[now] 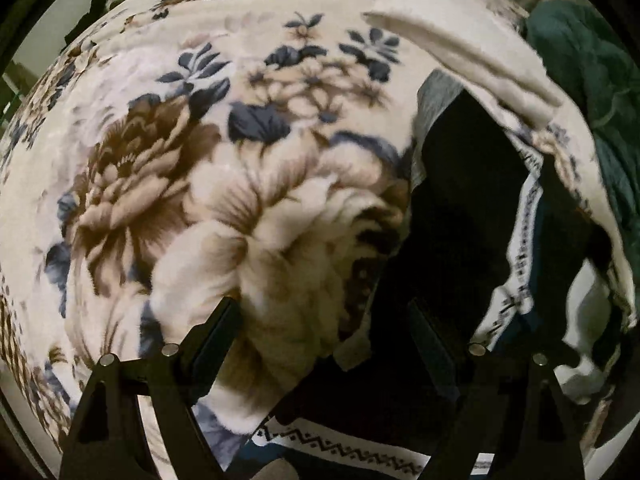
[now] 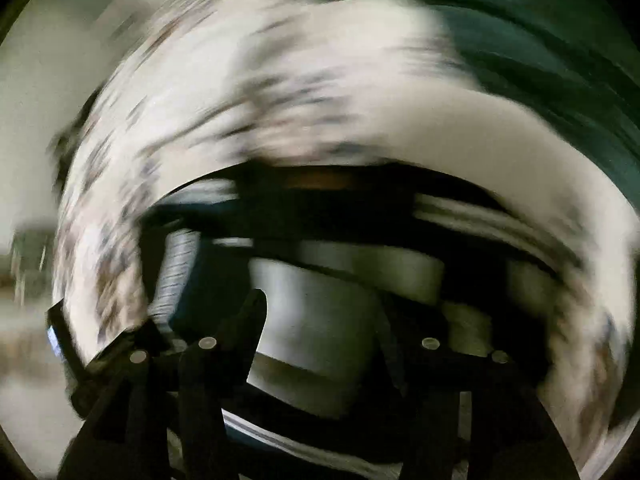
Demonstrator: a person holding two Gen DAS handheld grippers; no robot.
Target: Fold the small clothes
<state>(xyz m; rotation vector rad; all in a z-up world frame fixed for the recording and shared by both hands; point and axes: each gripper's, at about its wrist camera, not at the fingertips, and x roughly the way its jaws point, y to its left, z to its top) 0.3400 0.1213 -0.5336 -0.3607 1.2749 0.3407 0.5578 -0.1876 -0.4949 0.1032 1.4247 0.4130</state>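
A dark garment (image 1: pixel 464 208) with a white patterned band (image 1: pixel 524 232) lies crumpled on the floral blanket (image 1: pixel 208 184) at the right of the left wrist view. A cream cloth (image 1: pixel 472 56) lies beyond it. My left gripper (image 1: pixel 324 320) is open, with its right finger over the dark garment and its left finger over the blanket. The right wrist view is heavily motion-blurred. My right gripper (image 2: pixel 320 316) looks open above dark and pale cloth (image 2: pixel 320 320). What that cloth is cannot be told.
A dark green blanket (image 1: pixel 592 80) is bunched at the far right of the bed; it also shows in the right wrist view (image 2: pixel 540 48). A patterned band (image 1: pixel 340 448) lies near the bottom edge. A pale wall (image 2: pixel 48 92) is at the left.
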